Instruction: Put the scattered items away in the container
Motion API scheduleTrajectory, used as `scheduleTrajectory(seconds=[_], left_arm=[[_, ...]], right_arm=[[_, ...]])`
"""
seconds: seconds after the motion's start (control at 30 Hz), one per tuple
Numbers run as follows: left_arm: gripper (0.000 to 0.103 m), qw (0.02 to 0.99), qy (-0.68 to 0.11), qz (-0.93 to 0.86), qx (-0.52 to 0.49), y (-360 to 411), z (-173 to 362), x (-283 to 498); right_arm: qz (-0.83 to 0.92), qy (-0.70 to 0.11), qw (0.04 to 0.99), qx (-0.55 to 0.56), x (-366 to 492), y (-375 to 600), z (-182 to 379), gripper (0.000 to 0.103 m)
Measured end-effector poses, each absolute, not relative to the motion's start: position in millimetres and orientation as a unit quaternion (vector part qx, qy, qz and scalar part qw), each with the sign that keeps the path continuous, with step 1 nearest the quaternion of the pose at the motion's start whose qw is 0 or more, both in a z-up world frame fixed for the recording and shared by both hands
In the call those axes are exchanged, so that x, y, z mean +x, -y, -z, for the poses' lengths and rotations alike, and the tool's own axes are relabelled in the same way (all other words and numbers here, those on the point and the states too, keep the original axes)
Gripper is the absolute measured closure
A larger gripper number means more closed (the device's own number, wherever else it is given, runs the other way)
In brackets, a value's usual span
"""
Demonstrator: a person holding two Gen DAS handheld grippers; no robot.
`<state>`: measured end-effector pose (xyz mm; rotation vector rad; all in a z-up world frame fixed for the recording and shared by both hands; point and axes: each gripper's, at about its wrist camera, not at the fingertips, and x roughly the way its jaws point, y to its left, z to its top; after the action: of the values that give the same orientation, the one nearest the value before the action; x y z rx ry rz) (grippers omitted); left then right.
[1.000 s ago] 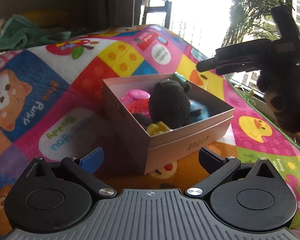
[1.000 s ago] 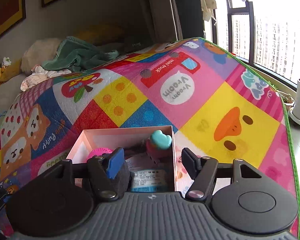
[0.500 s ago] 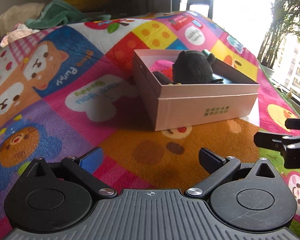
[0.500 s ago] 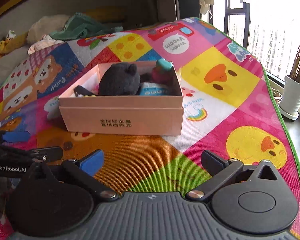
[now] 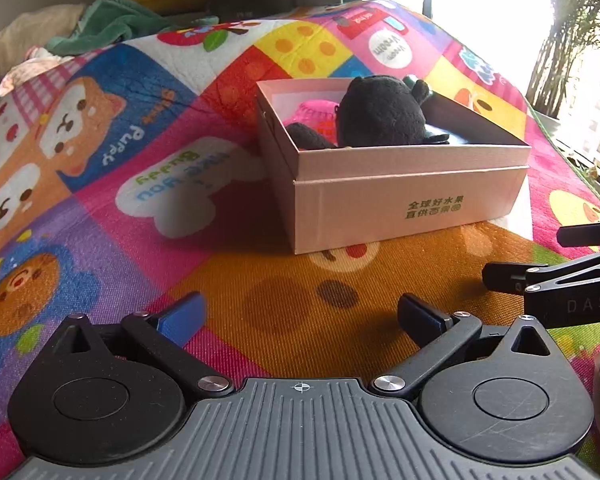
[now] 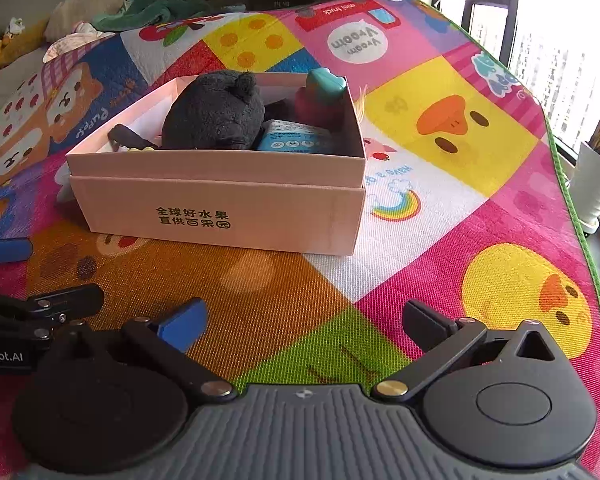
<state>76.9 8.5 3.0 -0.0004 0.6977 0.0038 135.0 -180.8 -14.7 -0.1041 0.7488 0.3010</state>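
Observation:
A pink cardboard box (image 5: 404,208) (image 6: 220,208) stands on the colourful play mat. In it lie a black plush toy (image 5: 380,112) (image 6: 216,112), a pink item (image 5: 314,114), a teal-topped toy (image 6: 326,84) and a blue packet (image 6: 292,140). My left gripper (image 5: 300,316) is open and empty, low over the mat in front of the box. My right gripper (image 6: 304,320) is open and empty, also in front of the box. Each gripper shows at the edge of the other's view.
The play mat (image 6: 440,184) has a green edge at the right, with a white plant pot (image 6: 596,184) and window beyond. A green cloth (image 5: 120,24) and bedding lie at the far back left.
Both grippers have pulled back from the box and lowered toward the mat. The right gripper, which hovered over the box a second ago, is now clear of it.

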Motion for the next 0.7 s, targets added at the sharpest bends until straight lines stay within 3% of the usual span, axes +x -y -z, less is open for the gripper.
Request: scheduleTrajectory(seconds=[0.37, 0.7], left_arm=[[0.000, 0.943, -0.331, -0.020, -0.040, -19, -5, 69], [0.000, 0.939, -0.342, -0.035, -0.001, -9, -4, 73]], right_arm=[[-0.199, -0.343, 0.916, -0.065, 122, 174, 17, 0.000], [-0.181, -0.332, 0.924, -0.056, 116, 174, 20, 0.000]])
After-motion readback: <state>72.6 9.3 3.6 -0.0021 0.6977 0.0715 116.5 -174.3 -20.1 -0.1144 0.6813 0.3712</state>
